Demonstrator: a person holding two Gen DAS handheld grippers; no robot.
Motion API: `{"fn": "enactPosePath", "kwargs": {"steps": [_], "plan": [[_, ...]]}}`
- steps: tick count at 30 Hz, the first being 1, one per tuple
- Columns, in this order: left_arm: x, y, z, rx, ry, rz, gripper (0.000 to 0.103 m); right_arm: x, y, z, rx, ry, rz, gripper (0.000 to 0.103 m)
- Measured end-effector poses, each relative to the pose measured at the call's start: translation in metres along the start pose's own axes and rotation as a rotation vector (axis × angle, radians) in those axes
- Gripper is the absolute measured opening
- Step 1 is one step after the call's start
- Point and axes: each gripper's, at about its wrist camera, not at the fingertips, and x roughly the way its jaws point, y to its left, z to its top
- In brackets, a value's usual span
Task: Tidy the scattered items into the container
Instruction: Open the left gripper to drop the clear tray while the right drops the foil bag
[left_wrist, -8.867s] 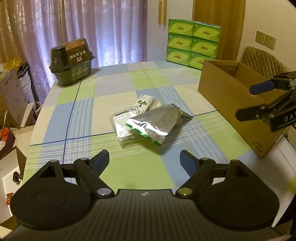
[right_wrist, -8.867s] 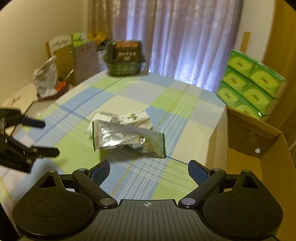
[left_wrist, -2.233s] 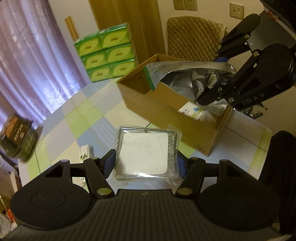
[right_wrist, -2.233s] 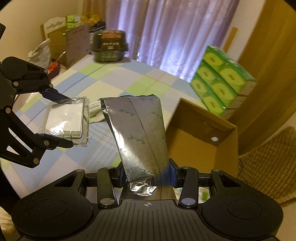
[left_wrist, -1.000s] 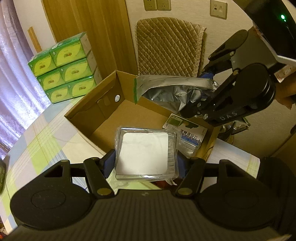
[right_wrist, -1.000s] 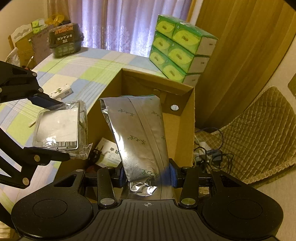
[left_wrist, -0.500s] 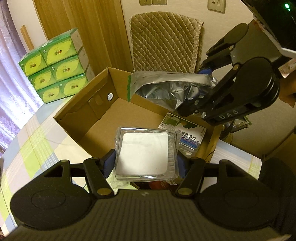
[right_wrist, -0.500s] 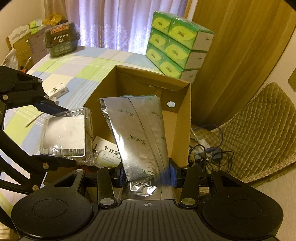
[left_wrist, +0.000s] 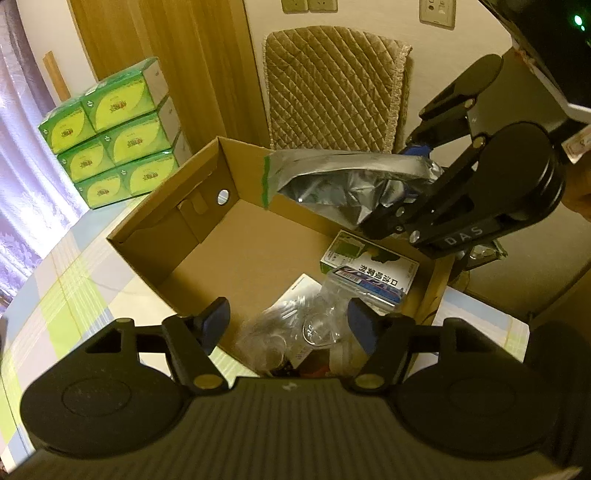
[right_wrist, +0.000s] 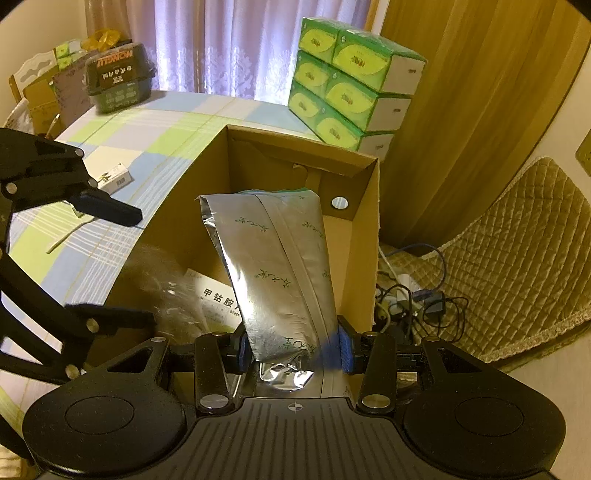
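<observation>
The silver foil pouch (right_wrist: 275, 273) was clamped by its bottom edge between the pads of the right gripper (right_wrist: 291, 350), and its long axis ran straight out from the fingers, up and away over the open cardboard box (right_wrist: 369, 236). In the left wrist view the same pouch (left_wrist: 343, 181) hung level above the far right wall of the box, its green-edged mouth pointing left over the cavity. So the pouch was already over the container, and the box floor lay directly below it. My judgement is that the coming move turned on that vertical line: parting the fingers, perhaps after a slight dip, should let it fall inside instead of across the rim.

The left gripper (left_wrist: 288, 321) stood open over the near end of the box with nothing between its fingers. Below the gap, a clear plastic packet (left_wrist: 291, 328) appeared blurred, resting in the box or falling into it; I could not tell which. Beside it lay a green and white medicine carton (left_wrist: 369, 266) and a white leaflet.

Outside the box, on the checked tablecloth (right_wrist: 155, 129), a small white carton (right_wrist: 114, 177) and a thin stick (right_wrist: 70, 232) were left to collect, nearer the left gripper. A stack of green tissue boxes (right_wrist: 347, 81) stood at the far end.
</observation>
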Motion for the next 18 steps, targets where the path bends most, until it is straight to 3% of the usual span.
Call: {"fn": "enactPosePath", "kwargs": {"steps": [18], "plan": [[-0.024,0.03,-0.036,-0.048,0.001,0.046,0.067,0.002,0.016,0.014,-0.015,-0.005,0.015,0.046]]}}
